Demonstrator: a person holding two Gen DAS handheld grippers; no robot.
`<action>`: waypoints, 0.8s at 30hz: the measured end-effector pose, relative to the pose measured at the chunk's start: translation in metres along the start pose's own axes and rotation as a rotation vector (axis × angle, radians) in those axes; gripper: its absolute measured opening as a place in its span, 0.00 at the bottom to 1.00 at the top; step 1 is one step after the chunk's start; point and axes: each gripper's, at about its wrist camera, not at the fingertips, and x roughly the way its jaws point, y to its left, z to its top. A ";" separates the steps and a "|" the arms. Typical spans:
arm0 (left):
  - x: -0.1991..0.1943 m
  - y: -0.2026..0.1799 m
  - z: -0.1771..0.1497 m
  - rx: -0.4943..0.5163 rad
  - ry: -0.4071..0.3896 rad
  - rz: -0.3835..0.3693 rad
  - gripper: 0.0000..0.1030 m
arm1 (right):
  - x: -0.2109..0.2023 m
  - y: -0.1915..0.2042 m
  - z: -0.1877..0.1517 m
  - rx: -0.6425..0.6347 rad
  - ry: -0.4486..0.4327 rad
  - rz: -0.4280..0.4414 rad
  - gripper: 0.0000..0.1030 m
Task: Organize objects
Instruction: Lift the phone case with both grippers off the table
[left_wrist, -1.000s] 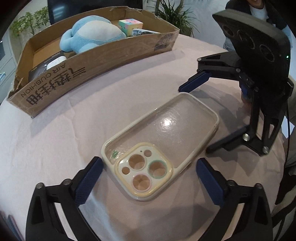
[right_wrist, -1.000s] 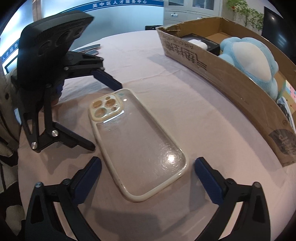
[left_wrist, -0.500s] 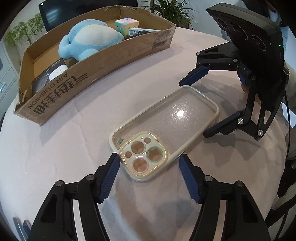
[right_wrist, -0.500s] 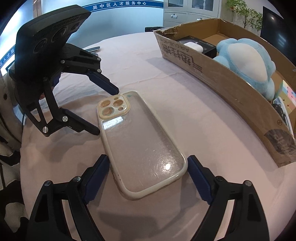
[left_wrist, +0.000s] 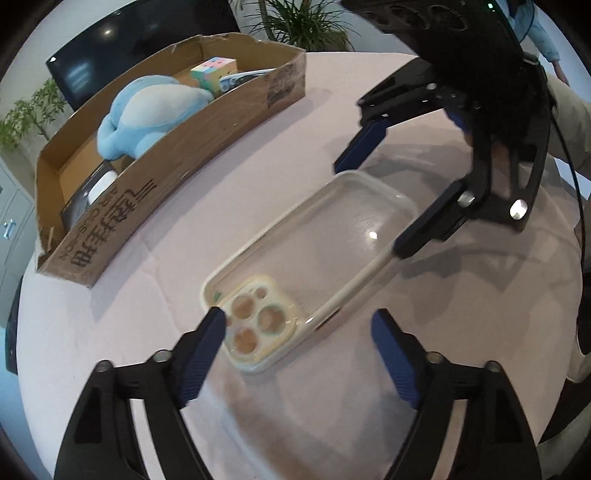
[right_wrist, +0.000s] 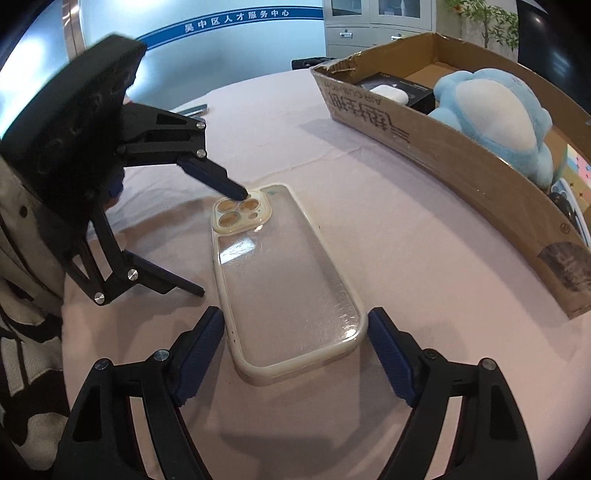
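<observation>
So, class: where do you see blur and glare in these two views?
Left wrist view: motion blur smears the phone case, with one small glare spot on its clear back. Right wrist view: sharper, broad sheen on the case; both views bend the cardboard box rim.

Round table w/ pink cloth (right_wrist: 406, 258), blue-striped wall (right_wrist: 229, 55), grey cabinets (right_wrist: 373, 26), dark screen (left_wrist: 122, 48), potted plants (left_wrist: 295, 26).

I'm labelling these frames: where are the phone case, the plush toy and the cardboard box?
phone case (right_wrist: 284, 280), right wrist view, clear back panel
plush toy (left_wrist: 155, 107), left wrist view, pale belly
cardboard box (left_wrist: 122, 214), left wrist view, printed front wall
</observation>
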 end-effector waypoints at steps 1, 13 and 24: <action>0.001 0.005 -0.002 -0.009 -0.003 -0.011 0.85 | -0.003 -0.002 0.000 0.013 -0.004 0.013 0.77; 0.000 -0.014 0.016 0.114 -0.068 -0.007 0.54 | -0.026 -0.007 0.000 0.143 -0.039 0.085 0.76; -0.008 -0.018 0.027 0.124 -0.070 0.037 0.43 | -0.025 -0.013 -0.005 0.177 -0.100 0.107 0.76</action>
